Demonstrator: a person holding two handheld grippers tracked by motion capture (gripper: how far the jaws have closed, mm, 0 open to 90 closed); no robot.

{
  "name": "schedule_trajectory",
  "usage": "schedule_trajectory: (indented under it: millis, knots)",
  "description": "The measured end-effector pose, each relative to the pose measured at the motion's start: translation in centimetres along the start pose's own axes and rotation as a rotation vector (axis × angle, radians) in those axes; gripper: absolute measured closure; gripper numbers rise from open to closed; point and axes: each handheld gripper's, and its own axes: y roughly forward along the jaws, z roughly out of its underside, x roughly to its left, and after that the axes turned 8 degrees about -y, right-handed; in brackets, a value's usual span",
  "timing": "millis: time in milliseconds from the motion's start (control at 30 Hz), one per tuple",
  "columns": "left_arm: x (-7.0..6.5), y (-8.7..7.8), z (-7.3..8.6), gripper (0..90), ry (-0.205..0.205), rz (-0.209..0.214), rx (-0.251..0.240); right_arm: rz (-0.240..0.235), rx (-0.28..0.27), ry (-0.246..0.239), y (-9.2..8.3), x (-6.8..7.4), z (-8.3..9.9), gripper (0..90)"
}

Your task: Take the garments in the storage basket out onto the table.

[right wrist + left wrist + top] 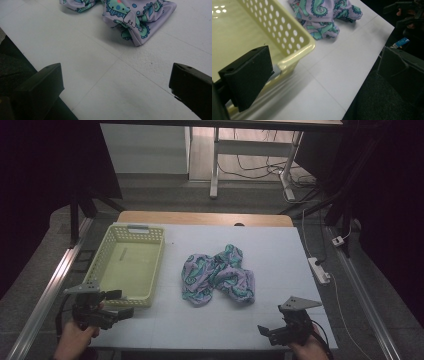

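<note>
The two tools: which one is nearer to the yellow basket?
The left tool, at the table's near left edge. It sits right by the basket's near corner, while the right tool is far off, past the crumpled cloth.

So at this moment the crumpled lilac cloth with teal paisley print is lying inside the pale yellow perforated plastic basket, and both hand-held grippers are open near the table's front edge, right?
Not quite. The crumpled lilac cloth with teal paisley print lies on the white table, to the right of the pale yellow perforated plastic basket, not inside it; the high view shows this. The rest holds: the left hand-held gripper and right hand-held gripper are open near the front edge.
</note>
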Motion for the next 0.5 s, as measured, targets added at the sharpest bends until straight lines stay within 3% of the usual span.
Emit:
schedule_trajectory:
  millis: [500]
  knots:
    - [0.3, -2.2, 2.0, 0.0, -0.036, -0.027, -0.024, 0.008, 0.001, 0.002, 0.0, 0.0, 0.0, 0.0]
